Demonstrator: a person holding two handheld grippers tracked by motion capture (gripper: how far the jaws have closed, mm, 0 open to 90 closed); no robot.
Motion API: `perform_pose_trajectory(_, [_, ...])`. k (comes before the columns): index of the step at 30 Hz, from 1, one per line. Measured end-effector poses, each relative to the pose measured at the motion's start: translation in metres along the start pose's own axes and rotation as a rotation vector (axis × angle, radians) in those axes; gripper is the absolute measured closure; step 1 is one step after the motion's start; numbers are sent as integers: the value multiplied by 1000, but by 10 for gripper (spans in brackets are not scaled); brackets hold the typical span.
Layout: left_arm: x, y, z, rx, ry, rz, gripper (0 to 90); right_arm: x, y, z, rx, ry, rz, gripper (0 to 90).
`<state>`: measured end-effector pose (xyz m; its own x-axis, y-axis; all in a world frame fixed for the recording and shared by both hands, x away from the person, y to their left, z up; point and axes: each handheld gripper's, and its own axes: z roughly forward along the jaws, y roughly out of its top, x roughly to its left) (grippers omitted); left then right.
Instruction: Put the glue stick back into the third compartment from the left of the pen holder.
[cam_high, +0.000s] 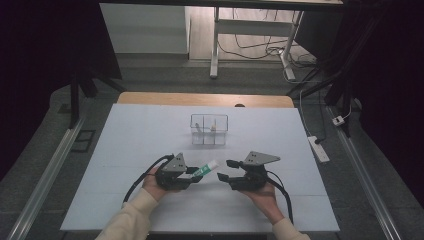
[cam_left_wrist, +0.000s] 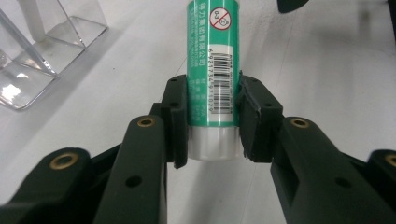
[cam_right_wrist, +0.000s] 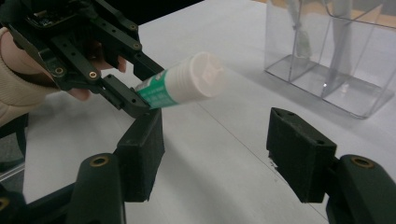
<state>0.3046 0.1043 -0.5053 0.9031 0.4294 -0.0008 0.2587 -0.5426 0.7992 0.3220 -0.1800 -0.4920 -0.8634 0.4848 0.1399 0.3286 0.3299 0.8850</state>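
Observation:
A green and white tube (cam_high: 205, 170) with a white cap is held off the white table, its cap end pointing right. My left gripper (cam_high: 196, 176) is shut on the tube's lower part; in the left gripper view the pads press both sides of the tube (cam_left_wrist: 213, 79) near its white end. My right gripper (cam_high: 224, 170) stands open just right of the cap, with nothing between its jaws. In the right gripper view the tube (cam_right_wrist: 187, 84) and the left gripper (cam_right_wrist: 135, 100) lie ahead to the left, beyond my own black fingers (cam_right_wrist: 299, 154).
A clear plastic organizer (cam_high: 209, 129) with several compartments stands at the table's middle, behind the grippers; thin white items stand in it. It also shows as a clear box (cam_left_wrist: 32, 51) and a clear box (cam_right_wrist: 327, 56) in the gripper views. The wooden table edge (cam_high: 200, 99) lies at the back.

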Motion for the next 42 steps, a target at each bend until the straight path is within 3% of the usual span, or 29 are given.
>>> perform_pose_trajectory(17, [-4,4,8,-10,-5,14,659,2,5,19,-14,42,51,403])
perform_pose_trajectory(20, [-5,5,10,-9,-3,16,658,4,7,22,-11,57,49,438])
perform_pose_trajectory(22, [-5,5,10,-7,-6,11,657,5,7,22,-15,42,46,472])
perform_pose_trajectory(25, [-4,5,12,6,-6,21,655,3,7,20,-32,66,70,508])
perform_pose_trajectory(30, [-7,7,18,46,3,37,644,4,10,18,-61,109,70,595])
perform_pose_trajectory(33, [-7,8,20,36,-9,20,634,6,12,17,-74,129,69,624])
perform_pose_trajectory(36, [-6,8,20,30,8,-2,604,6,13,15,-80,133,61,642])
perform_pose_trajectory(39, [-2,7,14,12,14,-41,533,8,14,14,-70,95,28,643])
perform_pose_trajectory(42, [1,5,8,-15,25,-78,501,6,13,12,-72,82,31,643])
